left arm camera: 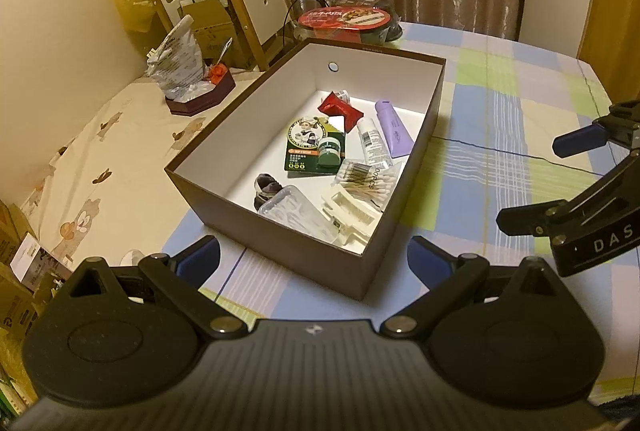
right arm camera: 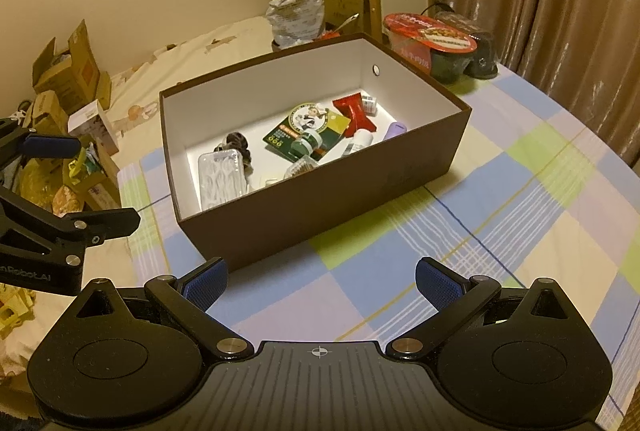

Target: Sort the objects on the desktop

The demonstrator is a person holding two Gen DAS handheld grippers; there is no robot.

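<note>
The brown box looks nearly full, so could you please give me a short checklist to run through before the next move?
1. Left claw open and empty: ok.
2. Right claw open and empty: ok.
3. Brown box upright on the checked tablecloth, top open: ok.
4. Small items inside the box, such as the purple tube, cotton swabs and green card: ok.
5. Loose small items left on the cloth near the box: none seen, but the area behind the box is hidden: cannot tell.
6. Red-lidded bowl beyond the box belongs to the sorting: cannot tell.
</note>
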